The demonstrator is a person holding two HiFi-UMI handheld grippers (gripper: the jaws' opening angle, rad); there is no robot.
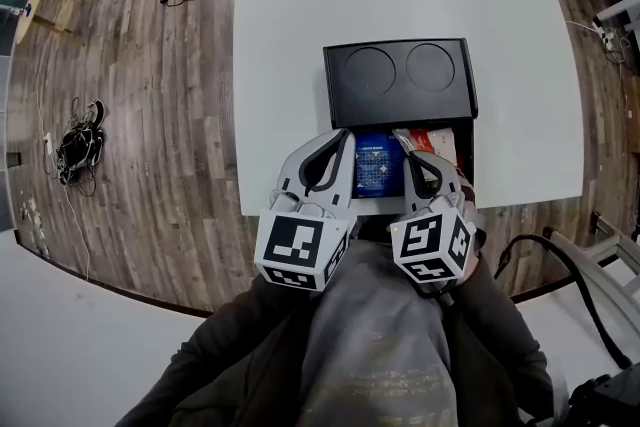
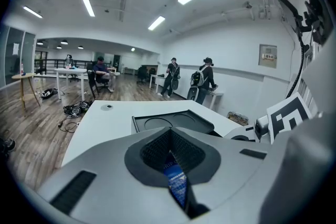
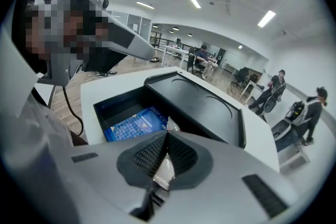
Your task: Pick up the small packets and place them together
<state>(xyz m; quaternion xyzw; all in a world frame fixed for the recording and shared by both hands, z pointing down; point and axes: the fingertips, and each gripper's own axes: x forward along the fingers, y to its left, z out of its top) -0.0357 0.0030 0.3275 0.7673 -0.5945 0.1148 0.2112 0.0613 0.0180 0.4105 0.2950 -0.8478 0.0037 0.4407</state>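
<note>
My right tool (image 3: 166, 136) is clamped tight on a pale silvery packet (image 3: 164, 168), over the open near end of the black box (image 1: 400, 80). My left tool (image 2: 171, 132) has its jaws drawn together at the box's left wall; a blue packet (image 1: 378, 165) shows through the slit. It lies flat inside the box. Red-and-white packets (image 1: 432, 137) are in the box's right part. The box sits on the white desk (image 1: 300, 55).
</note>
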